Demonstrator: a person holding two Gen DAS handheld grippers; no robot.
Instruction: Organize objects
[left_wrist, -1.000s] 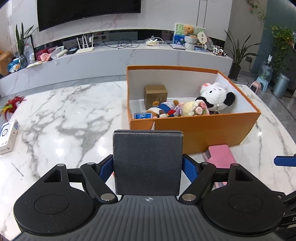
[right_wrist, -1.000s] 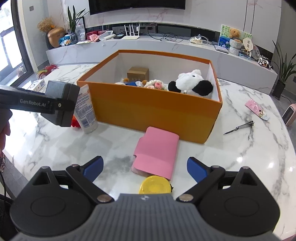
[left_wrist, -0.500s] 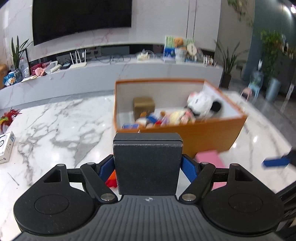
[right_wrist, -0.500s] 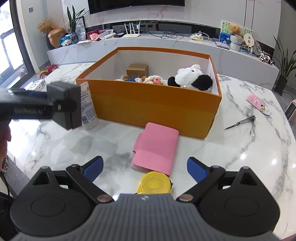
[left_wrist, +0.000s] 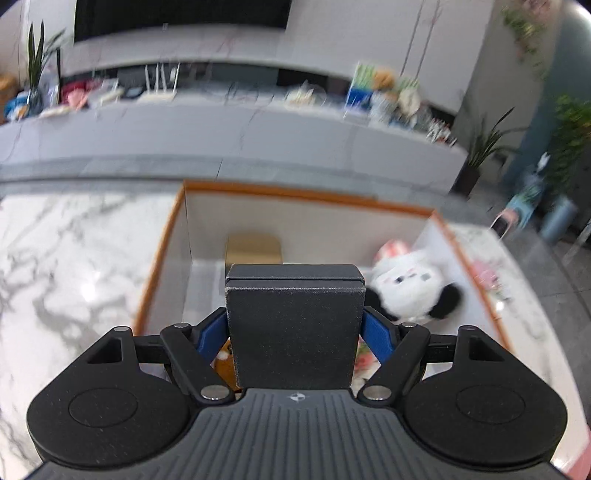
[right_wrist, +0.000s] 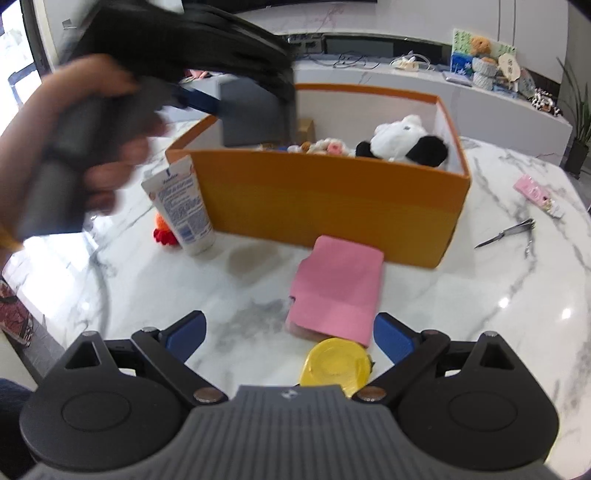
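Left wrist view: my left gripper (left_wrist: 293, 328) grips a dark grey box (left_wrist: 293, 332) between its blue pads, held over the open orange bin (left_wrist: 159, 258), above the panda plush (left_wrist: 410, 291) and a brown carton (left_wrist: 255, 249). Right wrist view shows my right gripper (right_wrist: 290, 330) with jaws spread and nothing in them, low over the marble table (right_wrist: 480, 295), a pink pouch (right_wrist: 338, 291) and yellow lid (right_wrist: 334, 367) between the fingers, a white tube (right_wrist: 183, 206) standing beside the bin.
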